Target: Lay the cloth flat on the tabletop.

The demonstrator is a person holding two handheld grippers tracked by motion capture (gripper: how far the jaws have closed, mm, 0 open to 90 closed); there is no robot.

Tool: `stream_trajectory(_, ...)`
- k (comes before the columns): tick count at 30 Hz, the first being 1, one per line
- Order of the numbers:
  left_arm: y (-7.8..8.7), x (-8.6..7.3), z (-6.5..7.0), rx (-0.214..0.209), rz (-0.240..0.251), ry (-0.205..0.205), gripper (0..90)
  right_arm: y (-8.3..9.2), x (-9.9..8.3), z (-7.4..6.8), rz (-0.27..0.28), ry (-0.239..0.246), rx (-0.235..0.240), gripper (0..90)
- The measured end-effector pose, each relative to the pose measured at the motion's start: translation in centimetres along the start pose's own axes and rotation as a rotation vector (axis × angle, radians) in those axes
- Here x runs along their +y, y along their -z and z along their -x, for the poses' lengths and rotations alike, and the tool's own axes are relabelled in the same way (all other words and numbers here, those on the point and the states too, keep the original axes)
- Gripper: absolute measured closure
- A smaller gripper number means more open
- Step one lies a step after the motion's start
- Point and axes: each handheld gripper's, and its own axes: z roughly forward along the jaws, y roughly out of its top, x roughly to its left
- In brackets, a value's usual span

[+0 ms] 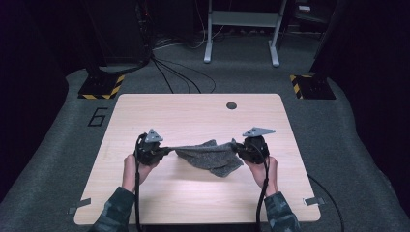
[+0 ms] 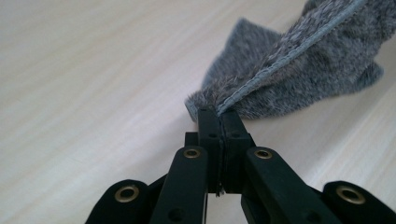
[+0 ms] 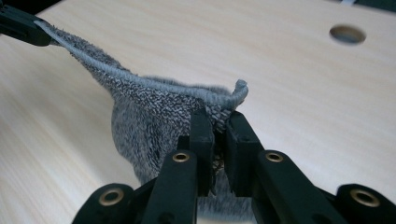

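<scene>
— What's the person got there?

— A grey fuzzy cloth (image 1: 212,157), stretched between the two hands over the light wooden worktop (image 1: 193,116). The left gripper (image 1: 162,151) has one corner, the right gripper (image 1: 238,147) has the other, and the hemmed edge runs almost taut between them.

— Are the jaws really clamped on it?

— Yes. In the left gripper view the jaws are pressed flat together with the stitched corner of the cloth (image 2: 299,60) pinched at their tips. In the right gripper view the jaws are closed on a thicker bunch of the cloth (image 3: 154,112), with the rolled hem curling just over the tips.

— And the rest of it?

— It sags below the held edge in a loose fold, nearer the right hand (image 1: 263,169) than the left hand (image 1: 131,169); its lowest part seems to touch the worktop, though I can't be sure. There's a round hole (image 1: 231,105) in the worktop farther back, well apart from the cloth.
</scene>
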Motion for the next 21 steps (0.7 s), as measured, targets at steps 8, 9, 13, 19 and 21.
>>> stream_trajectory(8, -1.5, -2.2, 1.2, -0.051, -0.046, 0.016, 89.2, -0.4, -3.3, -0.2, -0.039, -0.044, 0.017, 83.1)
stream_trajectory(9, -1.6, -2.2, 1.1, -0.056, -0.054, 0.017, 89.2, -0.4, -3.5, -0.1, -0.037, -0.053, 0.019, 83.2)
stream_trajectory(13, -2.4, -1.4, -0.3, -0.041, -0.035, 0.034, 89.3, -1.6, -2.7, 0.7, -0.024, -0.064, 0.008, 83.7)
stream_trajectory(19, -3.3, 5.2, -5.2, 0.067, -0.017, 0.045, 89.4, -4.8, 4.0, 3.9, 0.009, -0.014, -0.063, 84.5)
stream_trajectory(21, -1.8, 7.9, -6.3, 0.099, 0.048, 0.059, 89.4, -4.8, 7.3, 4.7, 0.037, 0.003, -0.084, 84.5)
